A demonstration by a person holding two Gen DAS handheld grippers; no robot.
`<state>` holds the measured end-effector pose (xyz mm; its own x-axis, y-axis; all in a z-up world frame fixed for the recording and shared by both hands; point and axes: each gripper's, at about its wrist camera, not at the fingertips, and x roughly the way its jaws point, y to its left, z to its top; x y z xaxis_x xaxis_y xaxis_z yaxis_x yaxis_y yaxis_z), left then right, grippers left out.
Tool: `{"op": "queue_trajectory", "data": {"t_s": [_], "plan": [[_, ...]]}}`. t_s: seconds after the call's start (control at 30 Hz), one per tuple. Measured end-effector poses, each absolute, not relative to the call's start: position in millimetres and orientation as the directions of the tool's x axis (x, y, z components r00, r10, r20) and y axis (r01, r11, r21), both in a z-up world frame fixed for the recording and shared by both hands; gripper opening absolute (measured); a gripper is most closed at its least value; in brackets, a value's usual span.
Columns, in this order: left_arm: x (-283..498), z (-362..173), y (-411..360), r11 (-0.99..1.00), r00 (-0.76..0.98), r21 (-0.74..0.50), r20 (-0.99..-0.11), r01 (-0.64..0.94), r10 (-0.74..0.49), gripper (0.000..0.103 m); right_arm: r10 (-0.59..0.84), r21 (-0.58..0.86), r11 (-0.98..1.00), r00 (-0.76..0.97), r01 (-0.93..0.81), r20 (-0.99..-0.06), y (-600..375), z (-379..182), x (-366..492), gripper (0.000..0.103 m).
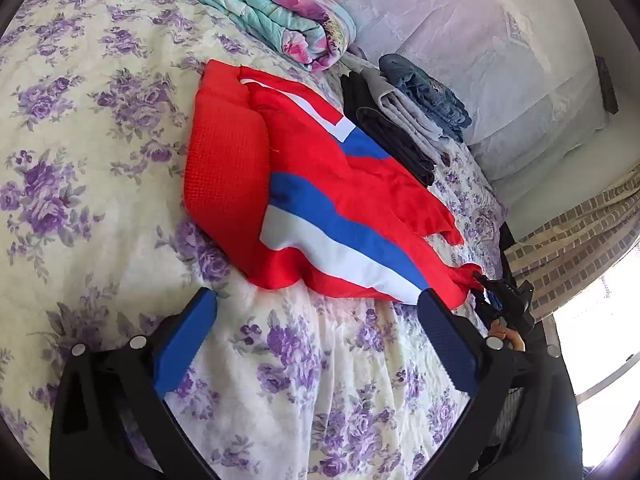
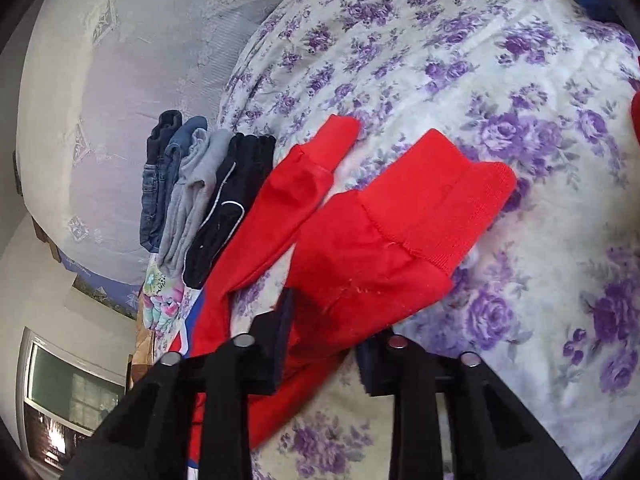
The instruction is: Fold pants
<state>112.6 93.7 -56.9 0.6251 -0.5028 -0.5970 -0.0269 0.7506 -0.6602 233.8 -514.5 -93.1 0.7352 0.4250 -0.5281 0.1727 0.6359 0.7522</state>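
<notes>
Left gripper (image 1: 316, 330) gaping wide and empty just short of the red pants (image 1: 304, 184), right gripper (image 2: 324, 344) seemingly pinching a leg, half-folded on the floral bedspread (image 1: 100, 120), cuffs still loose.

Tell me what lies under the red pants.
The red pants lie on a floral bedsheet, which shows all around them. Whatever sits beneath their bunched middle is covered. The right gripper pinches one leg near its cuff.
</notes>
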Motion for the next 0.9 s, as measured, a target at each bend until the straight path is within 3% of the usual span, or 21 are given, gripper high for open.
{"op": "queue_trajectory", "data": {"t_s": [0.07, 0.2, 0.3, 0.33, 0.43, 0.5, 0.6, 0.63, 0.73, 0.9], "plan": [[110, -56, 98, 0.734, 0.627, -0.678, -0.589, -0.039, -0.510, 0.098, 0.430, 0.777, 0.614, 0.769, 0.136, -0.474, -514, -80, 221, 0.013], [112, -56, 106, 0.701, 0.611, -0.712, -0.576, -0.047, -0.544, 0.098, 0.437, 0.812, 0.578, 0.808, 0.085, -0.395, -521, -49, 191, 0.012], [120, -56, 105, 0.698, 0.599, -0.713, -0.585, -0.060, -0.547, 0.098, 0.431, 0.795, 0.604, 0.813, 0.061, -0.390, -516, -24, 197, 0.012], [125, -55, 104, 0.698, 0.596, -0.713, -0.590, -0.069, -0.545, 0.098, 0.430, 0.787, 0.614, 0.807, 0.067, -0.404, -512, -19, 206, 0.016], [146, -53, 108, 0.688, 0.602, -0.719, -0.594, -0.099, -0.534, 0.098, 0.423, 0.702, 0.703, 0.728, 0.112, -0.539, -503, -14, 267, 0.069], [162, -54, 114, 0.673, 0.607, -0.728, -0.596, -0.131, -0.526, 0.098, 0.333, 0.661, 0.723, 0.737, 0.200, -0.588, -508, -17, 275, 0.068], [180, -57, 125, 0.625, 0.617, -0.765, -0.568, -0.153, -0.544, 0.097, 0.412, 0.721, 0.685, 0.757, 0.110, -0.507, -509, -18, 253, 0.068], [186, -58, 126, 0.624, 0.614, -0.767, -0.567, -0.152, -0.549, 0.095, 0.415, 0.725, 0.681, 0.760, 0.105, -0.500, -510, -20, 240, 0.068], [195, -57, 120, 0.652, 0.589, -0.745, -0.593, -0.143, -0.549, 0.050, 0.435, 0.733, 0.671, 0.744, 0.108, -0.508, -520, -37, 207, 0.068], [193, -46, 119, 0.642, 0.583, -0.760, -0.567, -0.099, -0.582, 0.045, 0.472, 0.770, 0.611, 0.696, 0.185, -0.542, -528, -80, 186, 0.065]]}}
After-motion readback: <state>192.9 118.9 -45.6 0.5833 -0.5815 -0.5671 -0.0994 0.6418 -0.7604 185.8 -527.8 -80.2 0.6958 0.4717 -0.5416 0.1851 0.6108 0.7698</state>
